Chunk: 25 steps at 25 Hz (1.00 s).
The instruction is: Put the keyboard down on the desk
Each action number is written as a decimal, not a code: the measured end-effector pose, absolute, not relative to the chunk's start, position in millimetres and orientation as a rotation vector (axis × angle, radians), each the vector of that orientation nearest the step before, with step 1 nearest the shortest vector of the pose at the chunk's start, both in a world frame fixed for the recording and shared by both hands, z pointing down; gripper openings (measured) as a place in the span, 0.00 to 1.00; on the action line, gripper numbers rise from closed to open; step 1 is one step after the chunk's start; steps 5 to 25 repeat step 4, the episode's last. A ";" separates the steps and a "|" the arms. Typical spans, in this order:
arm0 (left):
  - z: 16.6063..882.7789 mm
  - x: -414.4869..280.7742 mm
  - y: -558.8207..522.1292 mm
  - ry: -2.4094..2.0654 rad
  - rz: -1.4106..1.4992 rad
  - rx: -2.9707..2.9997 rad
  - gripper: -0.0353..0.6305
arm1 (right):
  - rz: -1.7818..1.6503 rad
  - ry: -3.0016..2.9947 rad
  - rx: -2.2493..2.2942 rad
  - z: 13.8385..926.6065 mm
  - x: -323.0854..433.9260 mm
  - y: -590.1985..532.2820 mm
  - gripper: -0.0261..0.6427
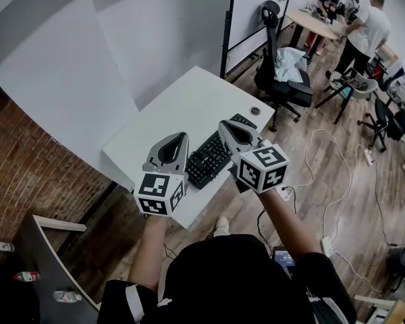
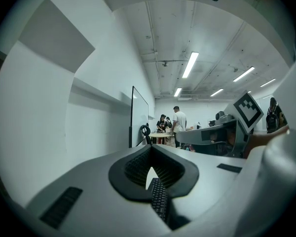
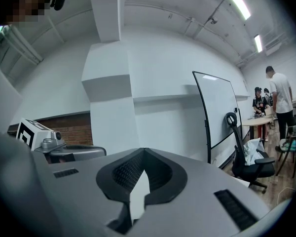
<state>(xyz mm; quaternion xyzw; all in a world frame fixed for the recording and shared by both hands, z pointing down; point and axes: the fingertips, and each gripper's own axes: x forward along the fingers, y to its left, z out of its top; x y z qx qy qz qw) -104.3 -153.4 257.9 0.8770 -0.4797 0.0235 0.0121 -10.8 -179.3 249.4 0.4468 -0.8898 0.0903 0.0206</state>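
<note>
On the white surface (image 1: 189, 103), the keyboard (image 1: 212, 155) is lying flat near the front edge and looking fully supported. The left tool (image 1: 181, 138) and right tool (image 1: 225, 125) are hovering over it, one toward each end. Both are sitting with jaws pressed together and nothing between them; the left gripper view is showing keys only beyond its closed tips. Judging from this, the put-down is looking done, and at most pulling both tools clear is remaining.
</note>
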 end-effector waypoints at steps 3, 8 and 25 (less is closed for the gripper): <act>260.0 -105.0 -152.4 -1.494 0.079 2.731 0.07 | 0.281 -2.756 1.386 250.6 -11.0 -178.0 0.10; 260.6 -105.2 -152.1 -1.493 0.080 2.730 0.07 | 0.283 -2.755 1.385 250.9 -11.0 -177.6 0.10; 260.6 -105.2 -152.1 -1.493 0.080 2.730 0.07 | 0.283 -2.755 1.385 250.9 -11.0 -177.6 0.10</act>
